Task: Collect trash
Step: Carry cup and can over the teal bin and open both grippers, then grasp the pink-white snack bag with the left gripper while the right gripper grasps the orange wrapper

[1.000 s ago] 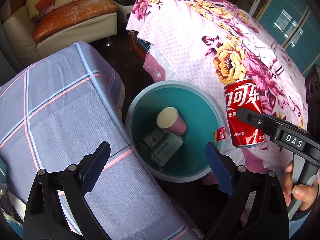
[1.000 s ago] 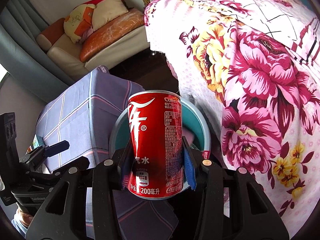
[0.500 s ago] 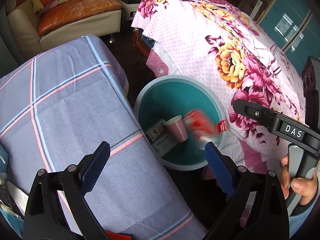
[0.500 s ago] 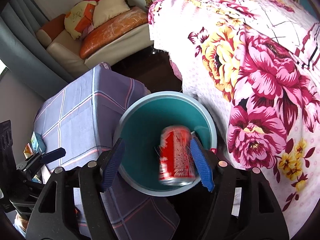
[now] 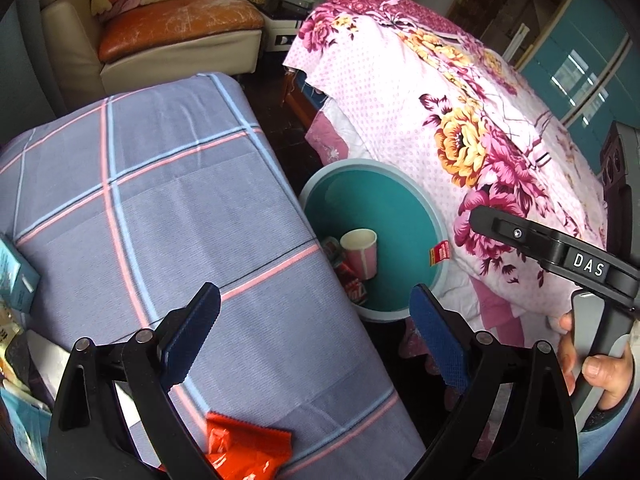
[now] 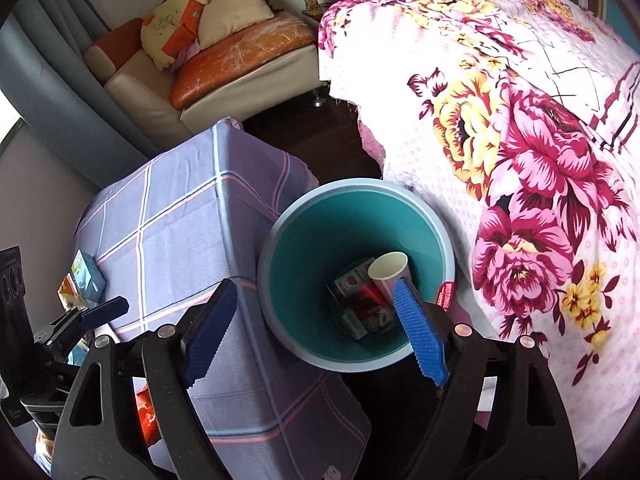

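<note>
A round teal bin (image 6: 352, 186) stands on the floor between a plaid-covered table and a floral bed. Inside it a red cola can (image 6: 370, 304) lies on its side beside a pink paper cup (image 6: 386, 270) and a small carton (image 6: 348, 280). My right gripper (image 6: 316, 312) hovers above the bin's near rim; its jaws are opening and nothing is between them. The left wrist view shows the same bin (image 5: 400, 200), can (image 5: 354, 286) and cup (image 5: 360, 252). My left gripper (image 5: 314, 308) is open and empty over the table's corner. A red wrapper (image 5: 240, 448) lies on the table beneath it.
The plaid cloth table (image 5: 160, 200) has small boxes (image 5: 16, 276) at its left edge. The floral bedspread (image 5: 460, 120) hangs close to the bin's right side. A sofa (image 5: 172, 36) with cushions stands at the back. A hand (image 5: 600, 368) holds the right gripper's handle.
The right gripper's jaws spread and the red can dropped from them into the bin. Both grippers drew back over the plaid table, and the red wrapper came into view.
</note>
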Demonstrator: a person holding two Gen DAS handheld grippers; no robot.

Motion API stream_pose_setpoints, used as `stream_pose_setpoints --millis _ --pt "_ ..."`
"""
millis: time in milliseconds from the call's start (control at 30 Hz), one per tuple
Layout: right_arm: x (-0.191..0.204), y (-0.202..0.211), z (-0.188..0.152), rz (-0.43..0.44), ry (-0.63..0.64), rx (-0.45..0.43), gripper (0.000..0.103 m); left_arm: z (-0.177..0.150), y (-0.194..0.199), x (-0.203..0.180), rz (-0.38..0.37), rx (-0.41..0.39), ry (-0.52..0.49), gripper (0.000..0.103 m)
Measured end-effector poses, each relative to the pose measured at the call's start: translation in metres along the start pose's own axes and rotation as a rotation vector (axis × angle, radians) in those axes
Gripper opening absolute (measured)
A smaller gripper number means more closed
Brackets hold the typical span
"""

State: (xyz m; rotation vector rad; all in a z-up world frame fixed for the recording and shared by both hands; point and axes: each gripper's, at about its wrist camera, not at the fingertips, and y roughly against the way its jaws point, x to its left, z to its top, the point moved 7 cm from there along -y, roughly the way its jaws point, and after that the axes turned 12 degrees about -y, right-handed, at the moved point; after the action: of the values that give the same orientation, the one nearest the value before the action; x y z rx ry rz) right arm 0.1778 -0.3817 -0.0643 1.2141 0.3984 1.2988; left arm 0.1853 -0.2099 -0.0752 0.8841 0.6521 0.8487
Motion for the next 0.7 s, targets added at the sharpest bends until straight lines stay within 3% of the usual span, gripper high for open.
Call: stream_pose_setpoints --millis 267,700 --pt "0.038 0.017 -0.033 0.014 0.061 0.019 0.079 -0.035 0.042 0.024 0.015 -0.039 0.042 0.095" --pt "0.115 0.021 -0.110 0.045 0.217 0.099 0.079 -0.140 0.118 0.089 0.085 -0.071 0.149 0.095"
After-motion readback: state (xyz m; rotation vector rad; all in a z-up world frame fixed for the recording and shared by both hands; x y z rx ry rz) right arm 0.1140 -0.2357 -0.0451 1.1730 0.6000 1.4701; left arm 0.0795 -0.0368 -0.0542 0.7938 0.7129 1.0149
